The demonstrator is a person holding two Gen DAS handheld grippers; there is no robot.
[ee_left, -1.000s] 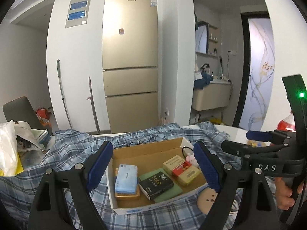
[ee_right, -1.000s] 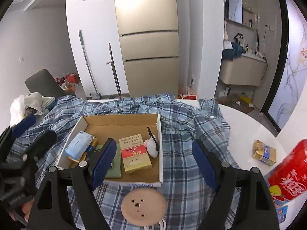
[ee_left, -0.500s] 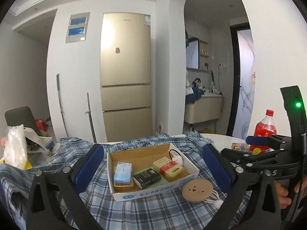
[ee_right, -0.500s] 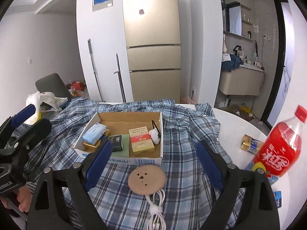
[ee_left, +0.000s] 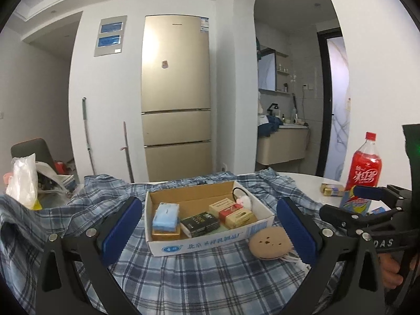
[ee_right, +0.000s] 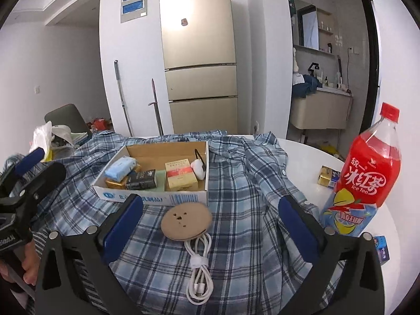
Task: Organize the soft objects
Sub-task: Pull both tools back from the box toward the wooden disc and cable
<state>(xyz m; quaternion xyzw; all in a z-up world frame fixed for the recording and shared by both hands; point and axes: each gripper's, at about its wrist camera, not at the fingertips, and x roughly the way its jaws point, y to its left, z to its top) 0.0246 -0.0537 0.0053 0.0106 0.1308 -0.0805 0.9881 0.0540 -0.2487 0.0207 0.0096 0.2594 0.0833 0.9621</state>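
A blue plaid shirt lies spread over the round white table. An open cardboard box with small packets and a blue tissue pack stands on the shirt. My left gripper is open and empty, held above the shirt in front of the box. My right gripper is open and empty, above a round cork disc and a coiled white cable that lie on the shirt.
A red iced-tea bottle stands on the table at the right, with a small gold box behind it. A white plastic bag and clutter sit at the left. A fridge stands behind.
Both grippers have pulled back and risen away from the box, so the box looks smaller and the disc, cable and bottle have come into view. Both stay open.
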